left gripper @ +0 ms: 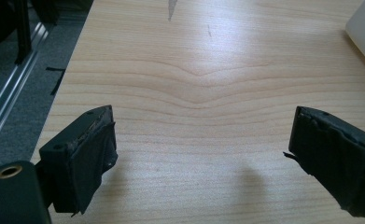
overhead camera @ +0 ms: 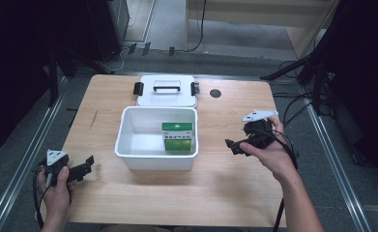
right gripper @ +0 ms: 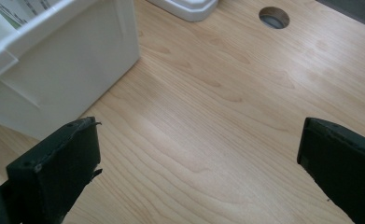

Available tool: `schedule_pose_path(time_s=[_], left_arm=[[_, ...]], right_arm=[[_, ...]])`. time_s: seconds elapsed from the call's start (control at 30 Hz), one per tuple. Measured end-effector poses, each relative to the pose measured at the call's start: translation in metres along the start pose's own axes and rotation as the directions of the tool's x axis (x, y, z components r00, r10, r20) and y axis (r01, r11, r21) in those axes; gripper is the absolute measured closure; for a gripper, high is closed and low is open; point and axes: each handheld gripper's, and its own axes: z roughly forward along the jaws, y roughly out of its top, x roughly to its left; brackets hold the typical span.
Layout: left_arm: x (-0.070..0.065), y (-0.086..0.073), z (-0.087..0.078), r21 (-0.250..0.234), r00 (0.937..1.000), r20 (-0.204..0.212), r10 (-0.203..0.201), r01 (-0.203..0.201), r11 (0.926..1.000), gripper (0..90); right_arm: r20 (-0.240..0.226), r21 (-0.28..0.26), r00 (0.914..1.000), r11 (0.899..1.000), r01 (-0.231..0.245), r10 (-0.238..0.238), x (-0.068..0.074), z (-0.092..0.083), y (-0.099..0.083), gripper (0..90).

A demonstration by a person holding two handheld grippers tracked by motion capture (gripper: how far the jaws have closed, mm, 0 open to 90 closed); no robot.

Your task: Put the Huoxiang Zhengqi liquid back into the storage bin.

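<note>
The left tongs (overhead camera: 82, 169) hover at the wooden counter's (overhead camera: 225, 183) near-left corner, jaws spread wide and empty. At centre stands an open white plastic bin (overhead camera: 128, 145) holding a green box (overhead camera: 177, 137); its lid (overhead camera: 166, 96) lies just behind. The right tongs (overhead camera: 236, 146), likewise wide and empty, point toward the bin.
</note>
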Motion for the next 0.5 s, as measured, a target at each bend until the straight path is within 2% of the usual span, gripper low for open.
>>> schedule_pose_path(time_s=[0.03,0.23,0.37,0.4,0.5], left_arm=[[0.000,0.000,0.000,0.000,1.0000,0.000,0.000,0.000,1.0000,8.4],[0.000,0.000,0.000,-0.002,1.0000,-0.002,0.001,-0.001,1.0000,8.4],[0.000,0.000,0.000,-0.002,1.0000,-0.002,0.001,-0.001,1.0000,8.4],[0.000,0.000,0.000,-0.002,1.0000,-0.003,0.001,-0.001,1.0000,8.4],[0.000,0.000,0.000,-0.003,1.0000,-0.005,0.003,-0.003,1.0000,8.4]], right_arm=[[0.000,0.000,1.0000,1.000,0.000,0.000,0.000,0.000,0.000,0.0],[0.025,-0.040,0.9990,0.999,-0.035,0.036,-0.008,0.000,-0.030,0.0],[0.043,-0.053,0.9966,0.996,-0.069,0.071,-0.015,-0.003,-0.048,0.0],[0.044,-0.066,0.9946,0.994,-0.090,0.093,-0.018,-0.005,-0.058,0.0],[0.056,-0.076,0.9927,0.992,-0.102,0.106,-0.020,-0.006,-0.068,0.0]])
